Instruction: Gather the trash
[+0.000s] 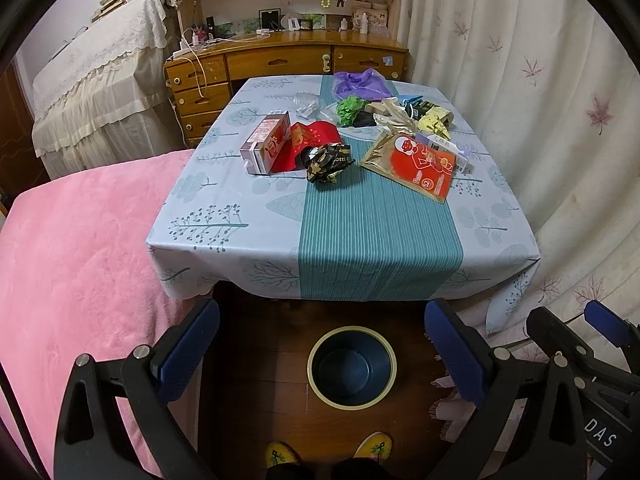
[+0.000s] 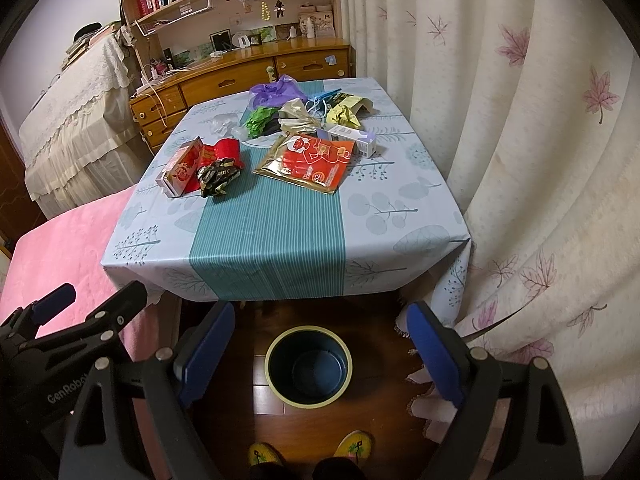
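Several pieces of trash lie on the far half of the table (image 1: 240, 216): a red carton (image 1: 266, 142), a black-and-gold crumpled wrapper (image 1: 329, 162), a red-and-gold pouch (image 1: 414, 166), green crumpled paper (image 1: 351, 110), a purple bag (image 1: 360, 82) and a yellow wrapper (image 1: 434, 124). A dark blue bin (image 1: 352, 366) with a pale rim stands empty on the floor in front of the table. My left gripper (image 1: 322, 352) is open and empty above the bin. My right gripper (image 2: 320, 354) is open and empty above the bin (image 2: 309, 364). The trash also shows in the right wrist view, with the pouch (image 2: 310, 162) nearest.
A pink bed (image 1: 80, 280) lies left of the table. A flowered curtain (image 1: 540, 120) hangs on the right. A wooden desk (image 1: 280, 60) with shelves stands behind the table. Yellow slippers (image 1: 282, 454) show at the bottom on the wooden floor.
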The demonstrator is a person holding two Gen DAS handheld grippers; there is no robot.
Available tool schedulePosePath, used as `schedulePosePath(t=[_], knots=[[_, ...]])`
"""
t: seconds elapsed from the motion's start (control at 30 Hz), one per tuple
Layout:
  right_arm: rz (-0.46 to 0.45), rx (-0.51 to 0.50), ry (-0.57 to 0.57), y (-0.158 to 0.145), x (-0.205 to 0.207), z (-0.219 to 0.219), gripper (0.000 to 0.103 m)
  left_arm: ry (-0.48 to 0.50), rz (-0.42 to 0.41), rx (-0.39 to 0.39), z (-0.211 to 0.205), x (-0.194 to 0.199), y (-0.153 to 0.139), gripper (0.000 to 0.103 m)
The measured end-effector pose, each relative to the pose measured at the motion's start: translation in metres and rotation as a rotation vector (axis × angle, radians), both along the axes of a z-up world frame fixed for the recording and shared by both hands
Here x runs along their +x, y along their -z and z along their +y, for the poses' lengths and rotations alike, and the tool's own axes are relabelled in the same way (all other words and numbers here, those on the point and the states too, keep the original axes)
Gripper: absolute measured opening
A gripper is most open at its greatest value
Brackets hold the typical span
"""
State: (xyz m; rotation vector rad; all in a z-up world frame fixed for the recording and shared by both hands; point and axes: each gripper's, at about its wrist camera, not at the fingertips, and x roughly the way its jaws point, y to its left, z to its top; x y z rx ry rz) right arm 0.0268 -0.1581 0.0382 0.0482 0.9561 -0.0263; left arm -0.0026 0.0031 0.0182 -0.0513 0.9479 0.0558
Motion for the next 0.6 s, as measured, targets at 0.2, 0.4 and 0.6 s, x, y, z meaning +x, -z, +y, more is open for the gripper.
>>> schedulePosePath(t=[0.2, 0.4, 0.6], knots=[[-0.002, -0.002, -0.009, -0.0014, -0.0032, 0.0032, 0.089, -0.008, 0.005, 0.008, -0.0017, -0.0027, -0.0016, 0.102], [-0.003, -0.001, -0.015, -0.0017, -0.0081, 0.0048, 0.089, -0.010, 0.006, 0.009, -0.0004, -0.0043, 0.0005, 0.102], [-0.003, -0.001, -0.017, -0.0013, -0.0075, 0.0049, 0.089, -0.014, 0.003, 0.006, -0.0005, -0.0047, 0.0009, 0.102]])
